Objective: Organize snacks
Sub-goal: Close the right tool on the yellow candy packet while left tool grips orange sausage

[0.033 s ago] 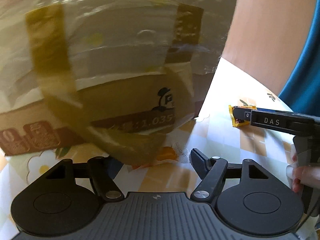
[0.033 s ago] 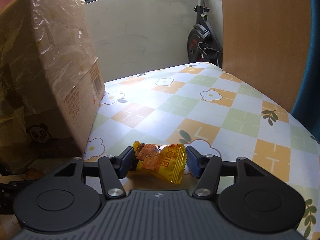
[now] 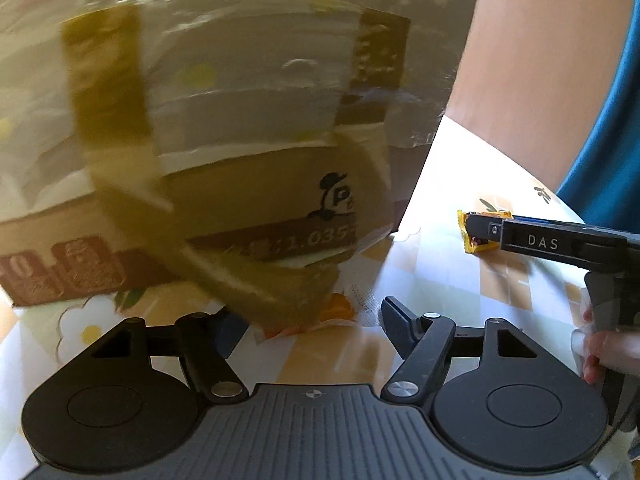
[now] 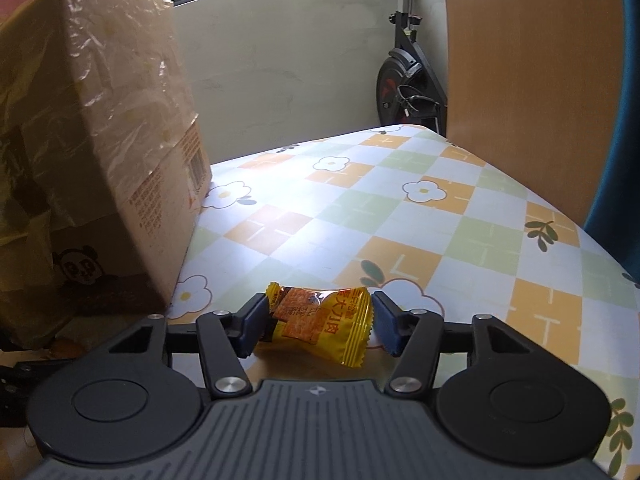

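Note:
A yellow and orange snack packet [image 4: 320,320] lies on the flowered tablecloth [image 4: 400,216]. My right gripper [image 4: 320,322] has one pad at each end of it, and its jaws are closing on it. In the left wrist view the same packet [image 3: 466,236] shows behind the right gripper's finger [image 3: 492,232]. My left gripper [image 3: 312,332] is low in front of a panda-print cardboard box [image 3: 260,204]. Its jaws are closing with a hanging fold of yellowish plastic bag [image 3: 280,292] between them, not pinched. A small orange thing [image 3: 340,308] lies under that fold.
The box [image 4: 120,168], draped in crinkled plastic, takes up the table's left side. A wooden chair back [image 4: 528,80] and a blue one [image 4: 628,120] stand at the right edge. An exercise bike [image 4: 408,76] is beyond the table. A person's hand [image 3: 608,352] holds the right gripper.

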### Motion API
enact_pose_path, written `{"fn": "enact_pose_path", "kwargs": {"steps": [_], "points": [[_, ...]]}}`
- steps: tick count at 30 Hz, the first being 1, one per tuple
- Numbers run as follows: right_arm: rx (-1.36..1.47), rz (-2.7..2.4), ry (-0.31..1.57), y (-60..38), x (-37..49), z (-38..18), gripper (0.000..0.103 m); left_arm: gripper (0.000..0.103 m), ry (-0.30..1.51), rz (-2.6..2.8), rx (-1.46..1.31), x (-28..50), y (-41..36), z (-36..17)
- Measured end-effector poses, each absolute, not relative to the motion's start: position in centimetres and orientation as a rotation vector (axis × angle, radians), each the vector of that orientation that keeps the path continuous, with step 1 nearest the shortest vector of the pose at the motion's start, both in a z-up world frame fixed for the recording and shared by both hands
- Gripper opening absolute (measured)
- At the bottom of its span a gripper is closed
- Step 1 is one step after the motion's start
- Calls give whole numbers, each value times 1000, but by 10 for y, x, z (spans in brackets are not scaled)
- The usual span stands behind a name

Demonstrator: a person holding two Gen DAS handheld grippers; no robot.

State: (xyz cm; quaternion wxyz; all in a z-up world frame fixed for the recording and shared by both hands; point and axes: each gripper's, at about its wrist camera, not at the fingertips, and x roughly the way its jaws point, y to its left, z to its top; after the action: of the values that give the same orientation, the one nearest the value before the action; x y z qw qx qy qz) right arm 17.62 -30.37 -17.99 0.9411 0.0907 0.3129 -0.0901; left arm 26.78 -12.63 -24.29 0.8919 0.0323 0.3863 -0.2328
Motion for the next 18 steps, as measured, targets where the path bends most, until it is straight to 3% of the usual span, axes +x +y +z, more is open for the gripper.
{"fn": "enact_pose_path", "kwargs": {"steps": [18], "points": [[136,-92,689,-282,169,-176,55,71,749,-461,28,230,-59,-217]]}}
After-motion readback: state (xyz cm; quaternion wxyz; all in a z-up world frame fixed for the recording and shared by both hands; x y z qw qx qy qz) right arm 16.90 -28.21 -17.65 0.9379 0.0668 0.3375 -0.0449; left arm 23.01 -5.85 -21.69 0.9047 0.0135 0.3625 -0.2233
